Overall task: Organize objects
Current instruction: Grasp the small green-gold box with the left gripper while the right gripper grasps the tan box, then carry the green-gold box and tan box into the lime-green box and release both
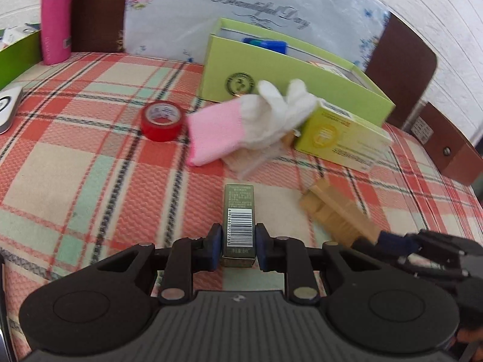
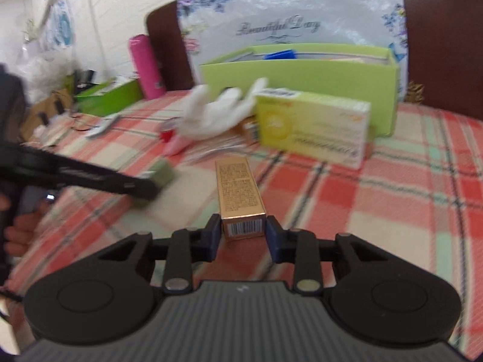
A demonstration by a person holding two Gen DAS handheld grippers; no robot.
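Plaid tablecloth (image 1: 90, 157), red tape roll (image 1: 163, 120), glove (image 1: 247, 123), yellow box (image 1: 341, 135)

Left claw (image 1: 238, 242) clamped on a small box, right claw (image 2: 243, 235) likewise, both held low

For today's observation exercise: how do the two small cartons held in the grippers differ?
The green carton in the left gripper is olive and looks shorter; the gold carton in the right gripper is shiny gold and looks longer. Both are slim, barcoded, and clamped at one end.
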